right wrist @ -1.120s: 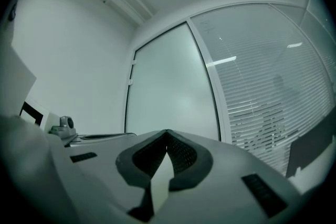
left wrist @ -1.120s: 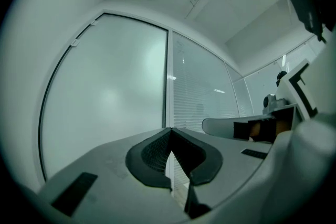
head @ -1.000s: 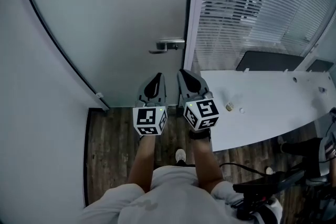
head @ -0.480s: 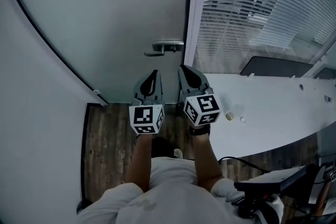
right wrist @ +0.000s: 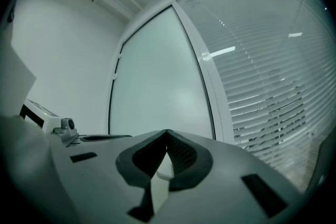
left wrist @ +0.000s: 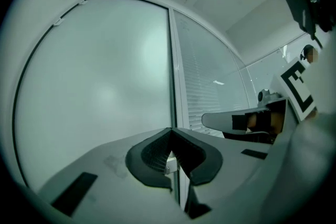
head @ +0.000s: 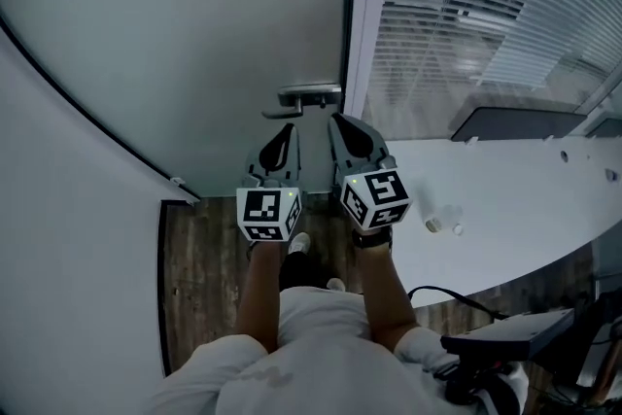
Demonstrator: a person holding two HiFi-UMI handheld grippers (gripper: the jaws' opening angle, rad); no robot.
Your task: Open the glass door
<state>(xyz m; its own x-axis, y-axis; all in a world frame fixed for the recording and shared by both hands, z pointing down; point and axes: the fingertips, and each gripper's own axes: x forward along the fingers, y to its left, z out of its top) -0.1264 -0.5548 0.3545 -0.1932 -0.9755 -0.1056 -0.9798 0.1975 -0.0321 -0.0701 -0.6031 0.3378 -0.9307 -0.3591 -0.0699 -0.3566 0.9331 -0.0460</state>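
Frosted glass door [head: 194,34] fills the view ahead, with its metal handle [head: 306,98] at the right edge. Left gripper [head: 288,129] and right gripper [head: 338,121] point toward it, near the handle, both with fingers clenched on nothing. White desk [head: 525,190] stands at the right.

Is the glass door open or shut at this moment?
Shut. The glass door meets its frame edge to edge, with no opening between them; the handle sits level.

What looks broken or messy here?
Nothing stands out. The glass door is shut and uncracked, its handle sits level, and the blinds beside it hang in even rows.
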